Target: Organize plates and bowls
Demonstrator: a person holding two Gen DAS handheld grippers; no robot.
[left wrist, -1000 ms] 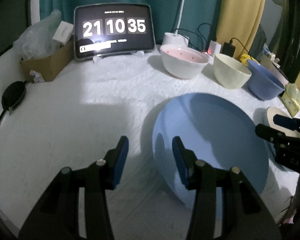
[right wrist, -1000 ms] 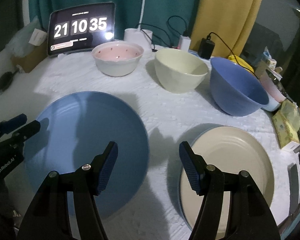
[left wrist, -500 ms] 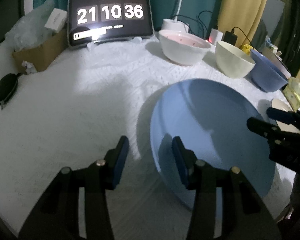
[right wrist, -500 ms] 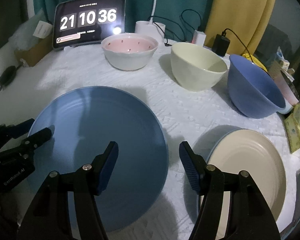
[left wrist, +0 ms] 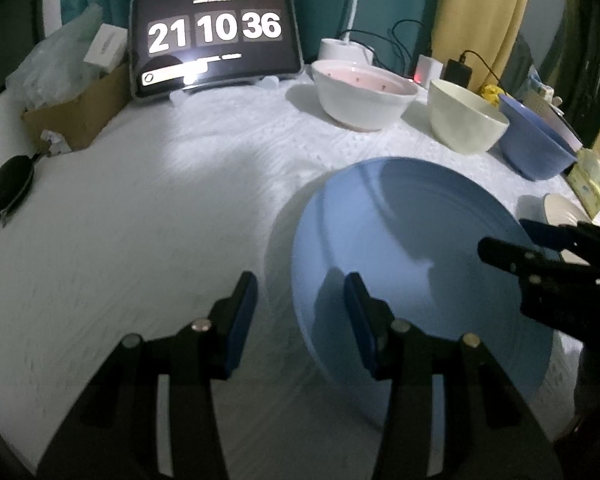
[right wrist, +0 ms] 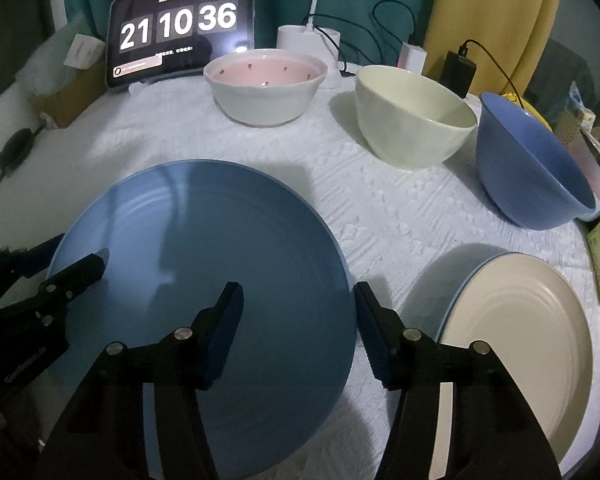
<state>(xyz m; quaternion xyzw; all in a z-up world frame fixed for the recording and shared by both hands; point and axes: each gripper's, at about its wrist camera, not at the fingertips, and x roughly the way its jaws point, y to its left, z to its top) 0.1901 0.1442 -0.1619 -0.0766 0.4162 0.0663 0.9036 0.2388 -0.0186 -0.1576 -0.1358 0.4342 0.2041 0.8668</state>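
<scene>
**Blue plate: two-sided edge pickup**

The blue plate (right wrist: pixel 204 292) lies flat on the tabletop (right wrist: pixel 388 208). We straddle its right rim with the right claw (right wrist: pixel 298 332), closing, not yet gripping. The left claw (left wrist: pixel 300 316) straddles the opposite rim, released.

Blue plate (right wrist: pixel 220 272), cream plate (right wrist: pixel 516 332), pink-speckled bowl (right wrist: pixel 264 84), white embossed cloth (right wrist: pixel 380 208)

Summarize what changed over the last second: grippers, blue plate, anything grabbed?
The right gripper came down toward the blue plate, now straddling its right rim; its fingers are closing but do not press on the rim yet. The left gripper straddles the plate's left rim, barely moved, its gap unchanged. Nothing was grabbed or released. The plate, cream plate and three bowls stayed put.
</scene>
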